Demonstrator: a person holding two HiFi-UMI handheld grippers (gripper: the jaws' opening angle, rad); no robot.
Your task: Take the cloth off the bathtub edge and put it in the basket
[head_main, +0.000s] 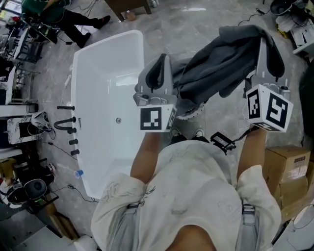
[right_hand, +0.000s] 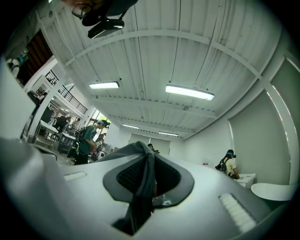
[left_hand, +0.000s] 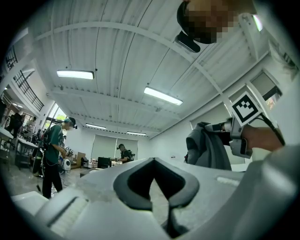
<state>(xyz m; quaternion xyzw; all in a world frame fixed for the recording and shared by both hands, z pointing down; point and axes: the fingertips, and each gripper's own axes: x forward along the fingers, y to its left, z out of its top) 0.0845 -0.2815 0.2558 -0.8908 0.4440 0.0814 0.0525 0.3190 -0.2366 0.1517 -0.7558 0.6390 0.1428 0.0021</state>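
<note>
A dark grey cloth (head_main: 221, 63) hangs in the air to the right of the white bathtub (head_main: 105, 73). My right gripper (head_main: 269, 41) points upward and is shut on it; in the right gripper view a strip of the cloth (right_hand: 143, 187) runs between the pads of that gripper (right_hand: 146, 158). My left gripper (head_main: 159, 62) is raised beside the cloth's lower left fold. Its jaws are shut with nothing between them (left_hand: 152, 161). The left gripper view shows the cloth (left_hand: 206, 150) bunched under the right gripper. No basket is in view.
Dark tap fittings (head_main: 68, 125) stand on the floor left of the tub. Cardboard boxes (head_main: 287, 171) are stacked at the right. My shoes (head_main: 189, 135) are on the marble floor below the grippers. A person in a green top (head_main: 49, 12) stands at the far left.
</note>
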